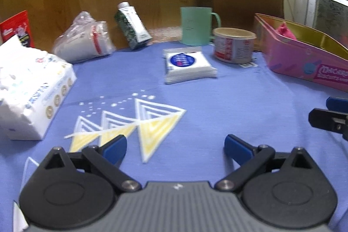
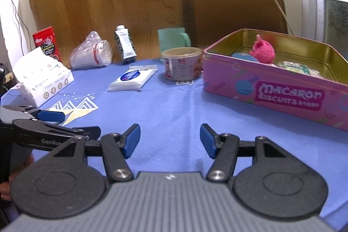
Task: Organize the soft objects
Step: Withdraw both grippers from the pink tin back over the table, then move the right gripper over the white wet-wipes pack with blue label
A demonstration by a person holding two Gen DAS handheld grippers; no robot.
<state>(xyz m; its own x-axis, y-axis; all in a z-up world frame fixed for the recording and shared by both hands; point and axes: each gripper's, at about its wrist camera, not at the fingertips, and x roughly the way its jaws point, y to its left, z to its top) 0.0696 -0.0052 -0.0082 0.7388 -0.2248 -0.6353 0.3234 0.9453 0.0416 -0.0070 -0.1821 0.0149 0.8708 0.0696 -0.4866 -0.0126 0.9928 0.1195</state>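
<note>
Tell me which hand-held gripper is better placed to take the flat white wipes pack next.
Left, probably. The wipes pack lies nearly straight ahead of the open, empty left hand-held gripper. From the right hand-held gripper, also open, it sits off to the left, nearer the pink tin.

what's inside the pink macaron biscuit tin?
The pink macaron biscuit tin holds a fuzzy pink soft toy, a blue rounded item and a pale green-patterned one. The near wall hides their lower parts.

home | dining table, blue cloth | brown chair | mug, biscuit tin
</note>
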